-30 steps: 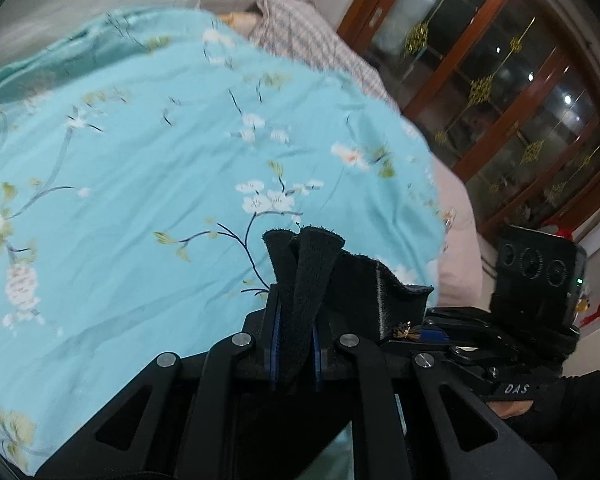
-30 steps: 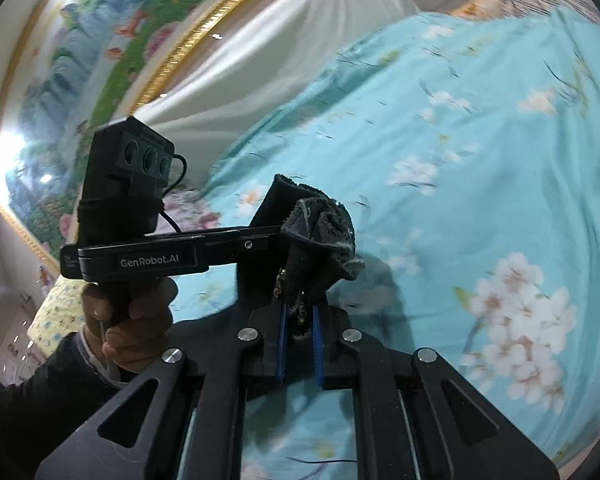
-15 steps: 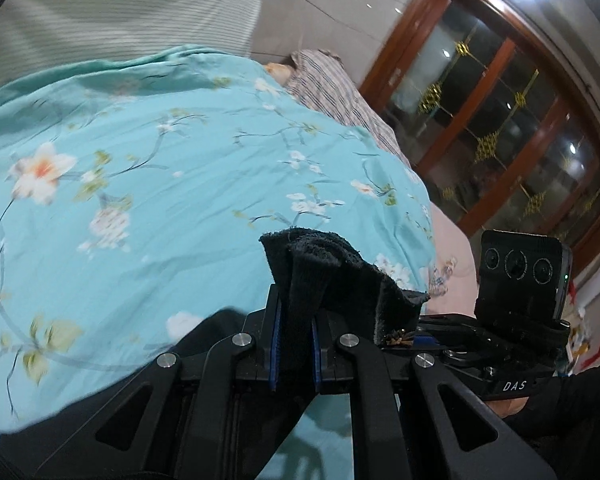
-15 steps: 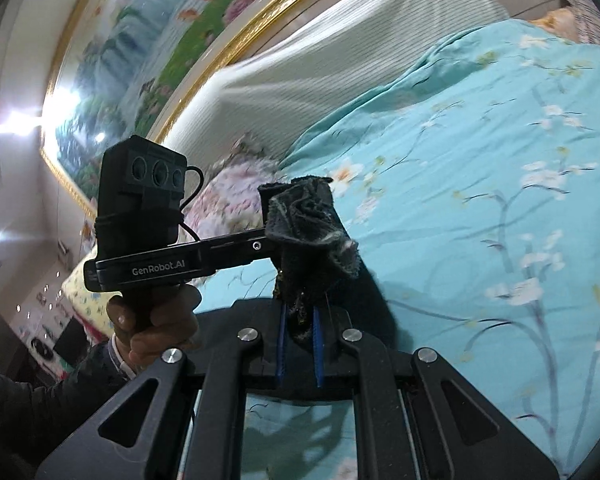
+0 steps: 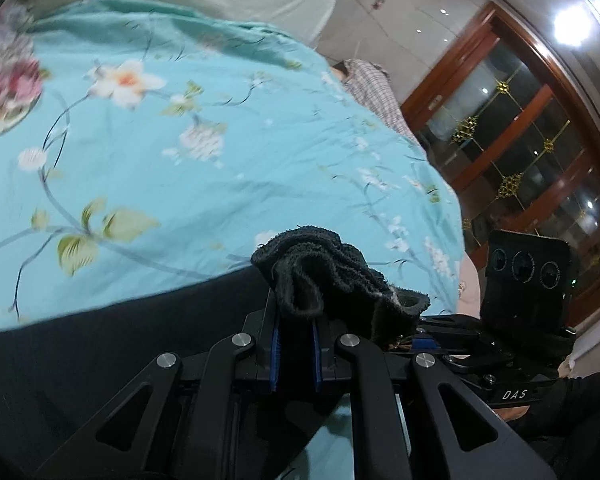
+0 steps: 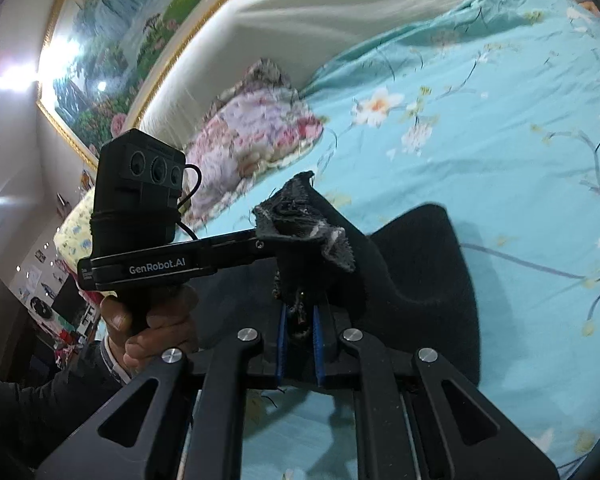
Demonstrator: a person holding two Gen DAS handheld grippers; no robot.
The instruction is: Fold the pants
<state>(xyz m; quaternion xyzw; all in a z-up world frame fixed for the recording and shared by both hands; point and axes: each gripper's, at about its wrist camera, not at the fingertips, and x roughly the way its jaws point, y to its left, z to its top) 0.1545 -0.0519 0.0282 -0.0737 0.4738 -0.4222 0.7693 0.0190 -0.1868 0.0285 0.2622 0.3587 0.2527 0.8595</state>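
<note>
The black pants (image 5: 100, 344) hang over a turquoise flowered bedspread (image 5: 204, 168). My left gripper (image 5: 295, 320) is shut on a bunched edge of the pants (image 5: 312, 268). My right gripper (image 6: 299, 316) is shut on another bunched edge (image 6: 300, 228), with more of the black cloth (image 6: 424, 280) spread on the bed to its right. The two grippers are close side by side: the right one shows in the left wrist view (image 5: 524, 300), the left one in the right wrist view (image 6: 140, 216), held by a hand (image 6: 152, 320).
A flowered pillow (image 6: 256, 128) lies at the head of the bed by a white headboard (image 6: 340, 12). A framed landscape painting (image 6: 148, 28) hangs above. A checked cloth (image 5: 374, 88) lies at the bed's far side, and a wooden glass-door cabinet (image 5: 512, 144) stands beyond.
Both grippers have lifted and tilted with the pants held. More black cloth now spreads below and beside them, and the pillow and headboard have come into view.
</note>
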